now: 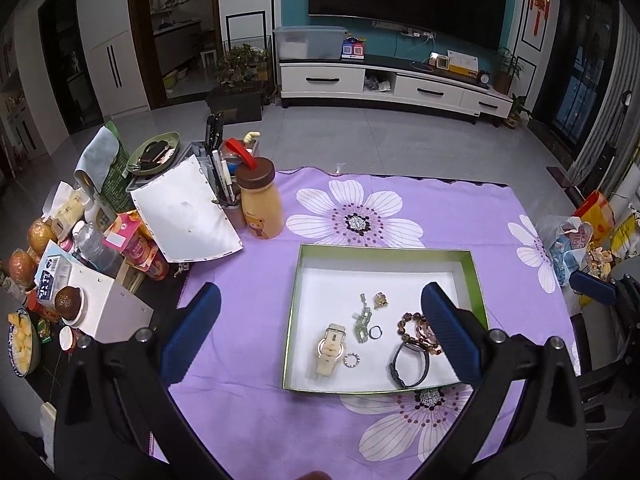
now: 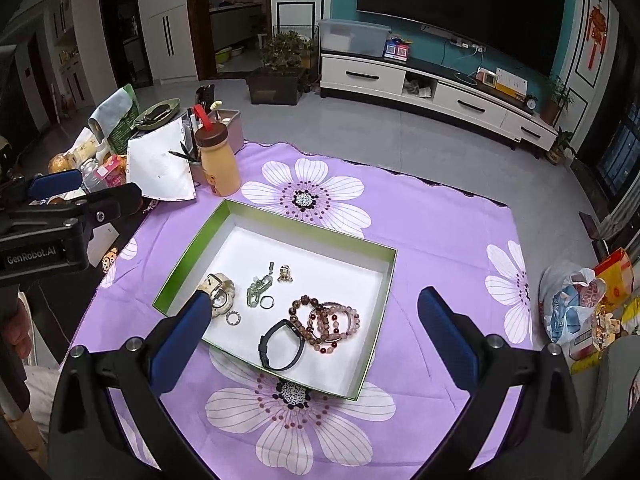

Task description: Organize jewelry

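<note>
A shallow green-rimmed box (image 1: 476,276) (image 2: 384,300) with a white floor lies on the purple flowered cloth. In it are a cream watch (image 1: 330,350) (image 2: 220,286), a black band watch (image 1: 408,366) (image 2: 280,346), bead bracelets (image 1: 412,326) (image 2: 328,320), a green charm (image 1: 362,322) (image 2: 258,286), a gold trinket (image 1: 380,300) (image 2: 285,274) and two small rings (image 1: 375,333) (image 2: 267,302). My left gripper (image 1: 320,336) is open and empty above the box's near part. My right gripper (image 2: 316,336) is open and empty over the box's near edge.
A tan bear bottle (image 1: 260,204) (image 2: 218,162), a pen holder (image 1: 230,196), white sheets (image 1: 188,216) and snack clutter (image 1: 60,248) crowd the left. Plastic bags (image 2: 576,304) sit at the right. The left gripper's body (image 2: 60,220) shows at the right view's left edge.
</note>
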`<state>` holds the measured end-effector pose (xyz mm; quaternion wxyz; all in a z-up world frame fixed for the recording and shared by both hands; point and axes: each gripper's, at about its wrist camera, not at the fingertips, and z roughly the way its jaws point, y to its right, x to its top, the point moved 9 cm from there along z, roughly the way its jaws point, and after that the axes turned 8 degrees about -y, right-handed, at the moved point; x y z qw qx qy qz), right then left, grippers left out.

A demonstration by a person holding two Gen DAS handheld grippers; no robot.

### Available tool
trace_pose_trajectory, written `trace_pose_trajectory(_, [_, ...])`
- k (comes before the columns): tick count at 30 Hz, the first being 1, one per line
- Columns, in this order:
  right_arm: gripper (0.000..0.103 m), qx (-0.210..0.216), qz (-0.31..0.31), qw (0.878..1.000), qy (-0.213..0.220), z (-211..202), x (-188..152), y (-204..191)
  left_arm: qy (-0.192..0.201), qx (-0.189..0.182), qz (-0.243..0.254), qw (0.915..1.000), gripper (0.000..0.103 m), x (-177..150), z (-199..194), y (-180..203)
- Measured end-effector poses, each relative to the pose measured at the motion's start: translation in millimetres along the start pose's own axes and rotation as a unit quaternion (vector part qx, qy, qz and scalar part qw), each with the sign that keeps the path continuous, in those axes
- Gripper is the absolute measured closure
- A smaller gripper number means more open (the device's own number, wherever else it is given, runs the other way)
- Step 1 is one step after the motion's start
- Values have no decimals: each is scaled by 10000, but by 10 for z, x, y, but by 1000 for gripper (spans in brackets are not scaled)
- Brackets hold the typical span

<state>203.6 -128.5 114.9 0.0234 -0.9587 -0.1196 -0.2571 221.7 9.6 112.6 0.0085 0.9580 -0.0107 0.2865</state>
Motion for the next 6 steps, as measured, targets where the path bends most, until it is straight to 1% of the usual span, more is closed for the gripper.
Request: trace_pose_trajectory(6, [1, 13, 29, 10000, -4, 16, -3, 16, -42, 53, -46, 10000, 2, 7, 55, -8])
